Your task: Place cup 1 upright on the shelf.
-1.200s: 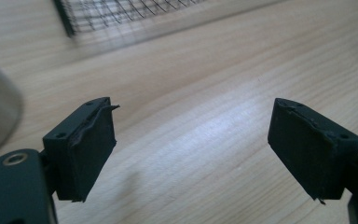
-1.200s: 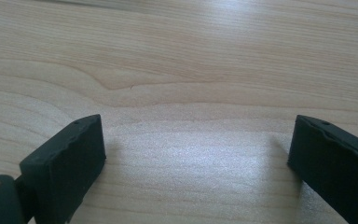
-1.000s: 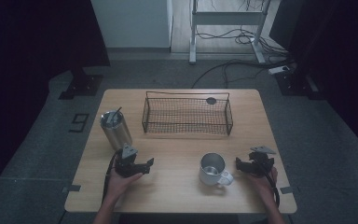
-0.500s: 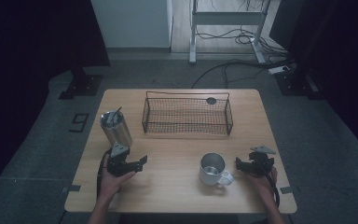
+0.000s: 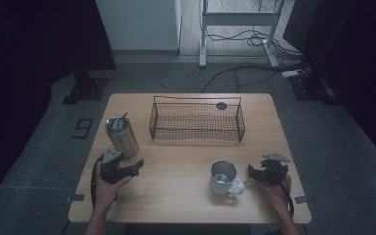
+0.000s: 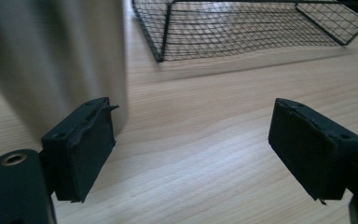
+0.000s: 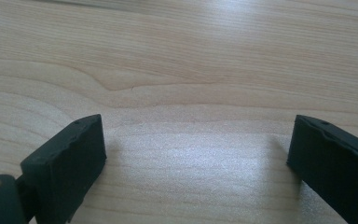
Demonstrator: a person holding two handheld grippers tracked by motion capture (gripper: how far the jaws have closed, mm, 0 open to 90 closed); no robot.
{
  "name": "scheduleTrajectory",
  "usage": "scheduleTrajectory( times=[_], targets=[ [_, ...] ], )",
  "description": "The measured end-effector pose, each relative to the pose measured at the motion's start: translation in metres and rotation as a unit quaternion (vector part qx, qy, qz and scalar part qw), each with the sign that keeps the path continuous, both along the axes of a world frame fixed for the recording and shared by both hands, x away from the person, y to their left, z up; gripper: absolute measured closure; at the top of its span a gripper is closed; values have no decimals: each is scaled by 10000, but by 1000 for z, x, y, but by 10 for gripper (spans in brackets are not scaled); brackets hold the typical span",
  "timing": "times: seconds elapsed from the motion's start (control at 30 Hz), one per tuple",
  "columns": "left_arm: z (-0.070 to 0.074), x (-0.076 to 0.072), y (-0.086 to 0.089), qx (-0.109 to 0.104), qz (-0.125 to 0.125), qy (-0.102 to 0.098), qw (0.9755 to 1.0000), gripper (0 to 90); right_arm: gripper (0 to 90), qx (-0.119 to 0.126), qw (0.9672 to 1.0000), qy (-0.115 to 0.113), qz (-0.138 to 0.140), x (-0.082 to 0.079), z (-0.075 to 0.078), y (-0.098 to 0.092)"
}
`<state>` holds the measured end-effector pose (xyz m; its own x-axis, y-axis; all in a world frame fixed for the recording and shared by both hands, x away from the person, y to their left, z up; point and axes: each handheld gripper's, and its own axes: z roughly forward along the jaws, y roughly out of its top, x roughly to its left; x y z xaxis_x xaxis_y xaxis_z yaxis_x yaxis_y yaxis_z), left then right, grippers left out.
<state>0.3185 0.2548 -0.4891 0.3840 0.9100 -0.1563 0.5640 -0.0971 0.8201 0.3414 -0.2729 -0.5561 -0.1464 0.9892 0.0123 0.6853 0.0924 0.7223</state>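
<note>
left gripper (image 6: pixel 191 149) – jaws apart, empty | brushed-steel tumbler (image 5: pixel 121 135) beside | right gripper (image 7: pixel 196 163) – apart over woodgrain table (image 7: pixel 191 70)

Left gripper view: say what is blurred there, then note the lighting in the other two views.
Left gripper view: the steel tumbler close at left is a soft blur, the wire basket behind it fairly sharp. High view: dim, the room around the table nearly black. Right gripper view: a pale sheen on the wood near the top edge.
</note>
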Motion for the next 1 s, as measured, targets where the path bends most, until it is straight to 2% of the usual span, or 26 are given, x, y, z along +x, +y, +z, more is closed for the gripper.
scheduleTrajectory(
  times=[0.43,0.53,0.7,1.0],
  targets=[
    [1,0,14,49,219,-108,9997,145,38,1,10000,-1,-3,0,0,0],
    [1,0,17,-53,254,-111,9996,142,38,-1,10000,0,0,0,0,0],
    [2,2,22,-88,347,-163,9992,136,39,2,10000,-1,-2,0,0,0],
    [4,9,32,-8,527,-281,9982,123,45,-13,10000,-9,13,0,0,0]
  ],
)
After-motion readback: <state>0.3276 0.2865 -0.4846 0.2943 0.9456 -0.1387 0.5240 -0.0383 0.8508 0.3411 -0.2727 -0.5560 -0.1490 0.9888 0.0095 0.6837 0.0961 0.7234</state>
